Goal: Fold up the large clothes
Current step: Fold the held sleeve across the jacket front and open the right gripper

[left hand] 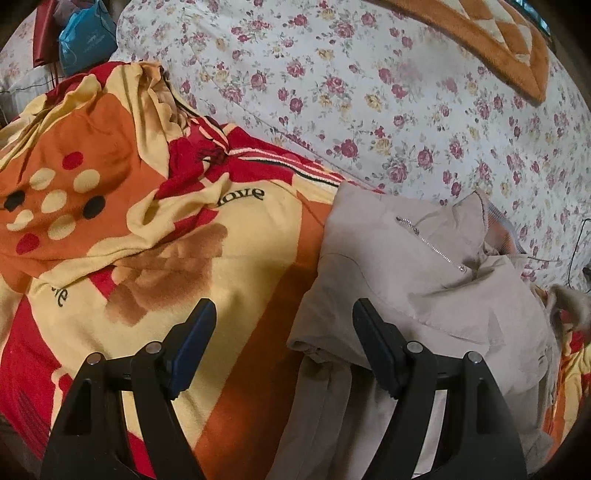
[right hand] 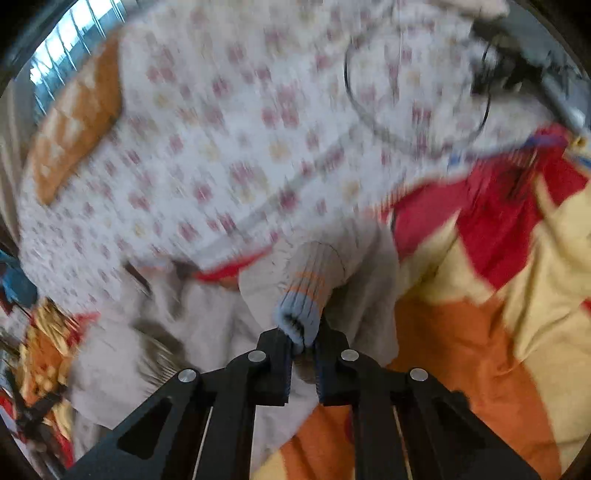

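Between the closed jaws of the right gripper point(right hand: 303, 341) we hold the ribbed cuff point(right hand: 301, 314) of a sleeve, blue-grey at its end with an orange stripe, the knit bunched and pinched fast. The sleeve belongs to a beige jacket point(left hand: 417, 280), which lies crumpled on a blanket point(left hand: 229, 266) of orange, red and pale yellow printed with dots and lettering. The right wrist view is smeared by motion, so finer detail of the cloth there we cannot give. The left gripper point(left hand: 284, 343) has its jaws spread wide and empty, poised above the near left edge of the jacket, one finger over the blanket and the other over the beige cloth, with nothing pressed between them. In the left wrist view the jacket shows a short zip point(left hand: 430, 242) and a raised collar, its body heaped in loose layers, not flat. Beyond it lies a white sheet point(left hand: 369, 96) with small roses, then an orange cushion point(left hand: 491, 33) at the far edge, and a blue bag point(left hand: 86, 35) at the far left; a thin dark cable point(right hand: 417, 110) loops over the sheet in the right wrist view. As to progress, we judge the fold barely begun: one sleeve is taken up, but the jacket is not yet spread, no clean crease shows, and both sleeves and the body remain to be laid over.
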